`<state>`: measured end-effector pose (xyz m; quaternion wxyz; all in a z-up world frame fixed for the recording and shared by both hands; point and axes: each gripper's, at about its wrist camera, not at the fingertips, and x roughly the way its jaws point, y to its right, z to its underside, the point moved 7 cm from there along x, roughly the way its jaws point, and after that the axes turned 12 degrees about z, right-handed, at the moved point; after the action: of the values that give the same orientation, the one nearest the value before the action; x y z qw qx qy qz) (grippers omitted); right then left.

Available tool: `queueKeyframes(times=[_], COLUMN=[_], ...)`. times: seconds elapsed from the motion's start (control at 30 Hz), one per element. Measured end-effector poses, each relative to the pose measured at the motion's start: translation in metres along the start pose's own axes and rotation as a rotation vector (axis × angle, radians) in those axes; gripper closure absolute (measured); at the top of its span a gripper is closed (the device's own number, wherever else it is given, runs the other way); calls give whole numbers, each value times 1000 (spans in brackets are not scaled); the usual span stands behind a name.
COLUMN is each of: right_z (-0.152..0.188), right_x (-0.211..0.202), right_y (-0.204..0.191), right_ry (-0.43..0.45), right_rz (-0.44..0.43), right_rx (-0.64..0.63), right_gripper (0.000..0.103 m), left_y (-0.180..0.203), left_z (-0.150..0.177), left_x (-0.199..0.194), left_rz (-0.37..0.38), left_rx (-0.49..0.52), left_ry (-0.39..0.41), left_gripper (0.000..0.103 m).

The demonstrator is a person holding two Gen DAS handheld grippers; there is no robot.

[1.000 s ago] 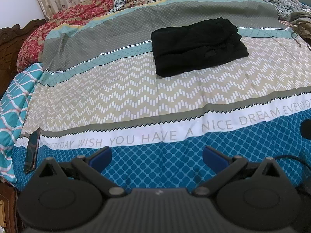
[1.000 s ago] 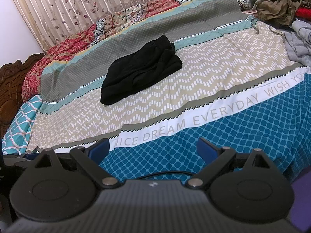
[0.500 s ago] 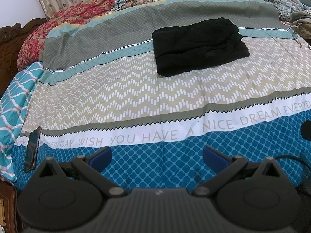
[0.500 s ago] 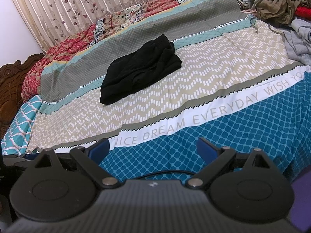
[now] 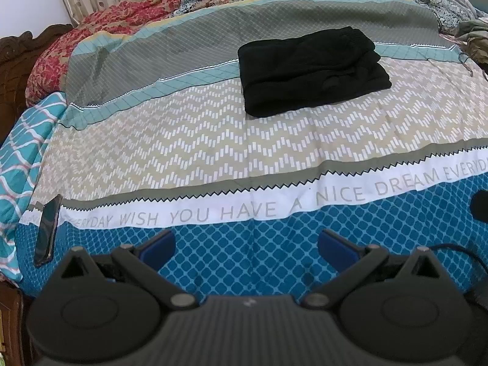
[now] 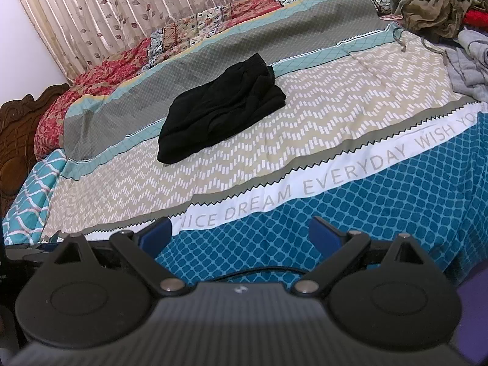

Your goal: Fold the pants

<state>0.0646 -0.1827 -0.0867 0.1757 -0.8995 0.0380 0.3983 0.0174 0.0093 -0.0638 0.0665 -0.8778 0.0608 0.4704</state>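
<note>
Black pants [image 5: 311,71] [image 6: 221,108] lie folded into a thick rectangle on the patterned bedspread [image 5: 189,140], across the grey and zigzag bands far from me. My left gripper [image 5: 245,248] hovers open over the blue near edge of the bed, with nothing between its blue-padded fingers. My right gripper [image 6: 239,233] is open too, over the same blue band, well short of the pants.
A dark phone [image 5: 47,228] lies at the bed's near left edge. A heap of loose clothes [image 6: 436,3] and grey garments [image 6: 466,61] sit at the right. Carved wooden headboard [image 6: 18,140] at left, curtain [image 6: 122,15] behind. A black cable [image 6: 256,271] runs under the right gripper.
</note>
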Motion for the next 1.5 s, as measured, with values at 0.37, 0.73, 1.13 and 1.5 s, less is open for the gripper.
queueKeyframes(times=[0.37, 0.73, 1.13, 1.5], right_z=[-2, -1, -3, -5], right_x=[-2, -3, -6, -6], right_y=[0, 0, 2, 0], right_ry=[21, 22, 46, 48], right_rz=[3, 5, 19, 25], right_rx=[-9, -8, 5, -15], right_gripper=[5, 5, 5, 5], left_y=[1, 2, 4, 4], left_z=[1, 1, 1, 3], left_x=[1, 0, 0, 2], left_rz=[11, 23, 35, 62], left_rx=[-6, -12, -18, -42], left_ry=[-6, -9, -12, -29], left_gripper=[0, 0, 0, 0])
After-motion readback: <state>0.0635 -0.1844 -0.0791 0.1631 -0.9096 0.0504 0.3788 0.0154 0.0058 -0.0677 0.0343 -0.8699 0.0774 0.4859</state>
